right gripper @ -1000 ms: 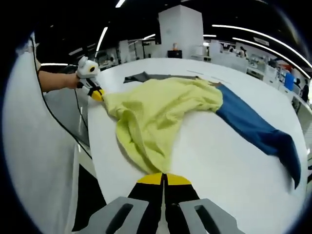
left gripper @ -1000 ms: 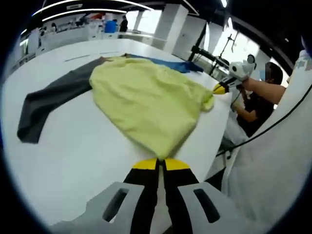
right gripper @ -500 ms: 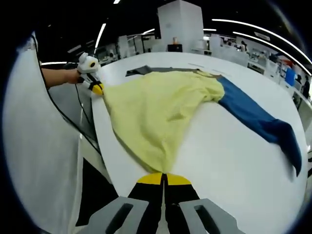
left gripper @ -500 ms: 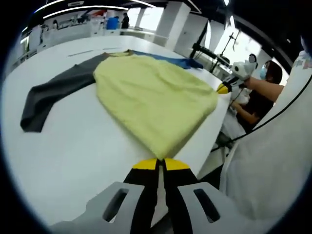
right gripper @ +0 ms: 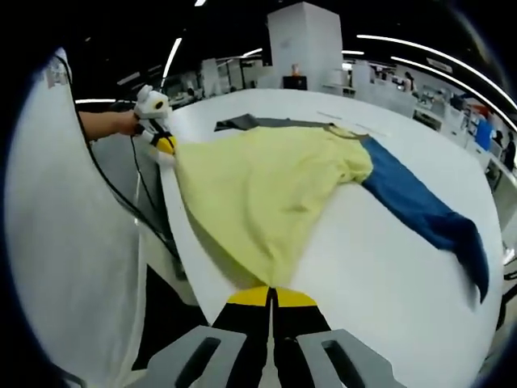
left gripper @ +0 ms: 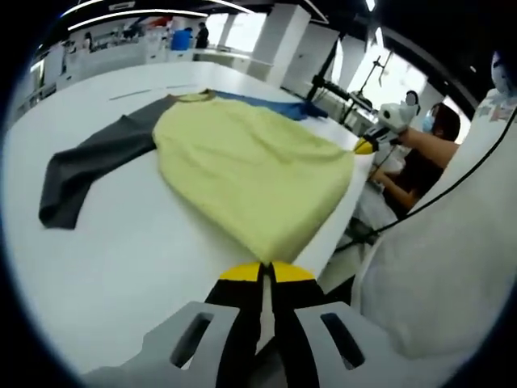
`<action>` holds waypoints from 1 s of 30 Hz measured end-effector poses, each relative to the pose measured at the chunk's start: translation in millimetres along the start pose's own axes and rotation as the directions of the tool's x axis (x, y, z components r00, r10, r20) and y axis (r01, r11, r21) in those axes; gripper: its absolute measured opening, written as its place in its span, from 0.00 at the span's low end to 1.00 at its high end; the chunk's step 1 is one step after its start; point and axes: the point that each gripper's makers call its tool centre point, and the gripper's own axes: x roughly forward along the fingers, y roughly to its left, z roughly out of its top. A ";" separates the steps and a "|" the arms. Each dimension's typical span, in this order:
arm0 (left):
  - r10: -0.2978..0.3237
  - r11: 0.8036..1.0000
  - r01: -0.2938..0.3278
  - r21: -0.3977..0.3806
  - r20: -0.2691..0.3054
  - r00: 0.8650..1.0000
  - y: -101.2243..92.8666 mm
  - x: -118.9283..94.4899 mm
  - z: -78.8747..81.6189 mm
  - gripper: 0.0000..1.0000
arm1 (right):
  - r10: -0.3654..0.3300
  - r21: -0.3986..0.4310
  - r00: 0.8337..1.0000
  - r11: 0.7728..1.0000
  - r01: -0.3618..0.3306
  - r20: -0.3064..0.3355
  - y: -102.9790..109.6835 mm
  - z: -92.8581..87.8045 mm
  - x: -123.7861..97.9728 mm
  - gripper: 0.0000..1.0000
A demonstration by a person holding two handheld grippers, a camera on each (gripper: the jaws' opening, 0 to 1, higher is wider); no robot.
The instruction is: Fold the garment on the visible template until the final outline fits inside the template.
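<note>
The left gripper (left gripper: 266, 273) has its yellow-tipped black jaws pressed together on one hem corner of the pale yellow garment body (left gripper: 246, 166), right at the near edge of the white table (left gripper: 121, 259). From that pinch the yellow cloth fans away from the jaws, stretched fairly flat over the table, its edge running along the table's near edge. At the other end of that edge the right gripper (left gripper: 365, 145) pinches the cloth's second corner, held by a person's hand (left gripper: 408, 136). On the far side of the yellow body a dark grey sleeve (left gripper: 85, 166) lies spread on the table, pointing away to one side, and a blue sleeve (left gripper: 283, 105) shows just beyond the yellow cloth, near the table's far edge.

In the right gripper view, the right gripper (right gripper: 271, 295) is likewise clamped shut on a corner of the yellow cloth at the table's edge, and the cloth widens from it across the table. The blue sleeve (right gripper: 424, 214) trails off the yellow body over bare white table. The left gripper (right gripper: 164, 145) bites the opposite corner, held by a bare hand. A white-clad person stands just beside the table's near edge.
</note>
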 end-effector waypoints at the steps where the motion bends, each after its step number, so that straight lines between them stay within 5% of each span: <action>1: -0.007 1.000 0.007 0.003 -0.002 1.000 -2.2 -2.3 0.2 0.00 | 0.002 -0.004 1.000 1.000 -0.002 0.001 2.1 1.4 -1.8 0.00; 14: -0.018 0.997 0.014 -0.070 -0.061 0.998 -0.4 1.6 -31.1 0.00 | 0.066 0.007 0.994 0.998 -0.066 -0.087 23.3 -24.9 12.8 0.00; 30: 0.002 0.992 -0.014 -0.123 -0.102 0.995 7.4 -3.4 -44.3 0.00 | 0.148 0.000 0.978 0.989 -0.150 -0.148 45.8 -33.5 13.1 0.00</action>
